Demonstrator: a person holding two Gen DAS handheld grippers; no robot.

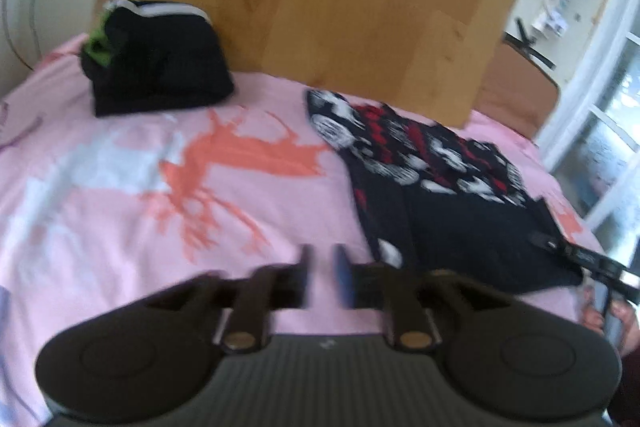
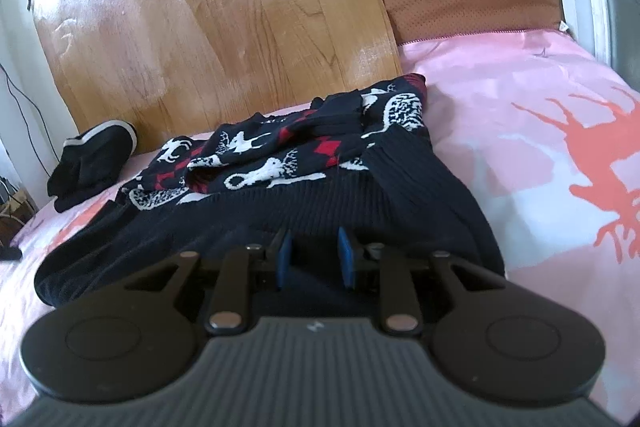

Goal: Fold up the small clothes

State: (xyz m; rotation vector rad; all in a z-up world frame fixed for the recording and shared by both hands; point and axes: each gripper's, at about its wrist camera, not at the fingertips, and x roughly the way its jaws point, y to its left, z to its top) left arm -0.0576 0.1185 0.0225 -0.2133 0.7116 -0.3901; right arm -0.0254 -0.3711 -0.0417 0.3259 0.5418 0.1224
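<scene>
Right wrist: right claw (image 2: 312,259) clamps dark sweater (image 2: 280,203) hem | left claw (image 1: 322,273) parted, empty, above bedspread (image 1: 120,179)

Daylight from the window (image 1: 612,131), left view motion-blurred — right sharper, fisheye-bent edges, headboard (image 2: 208,19) glare

No legible text, label, brand or number seen anywhere, a small pale mark on the ribbed grey gripper housing (image 2: 315,328) too blurred to be read.
</scene>
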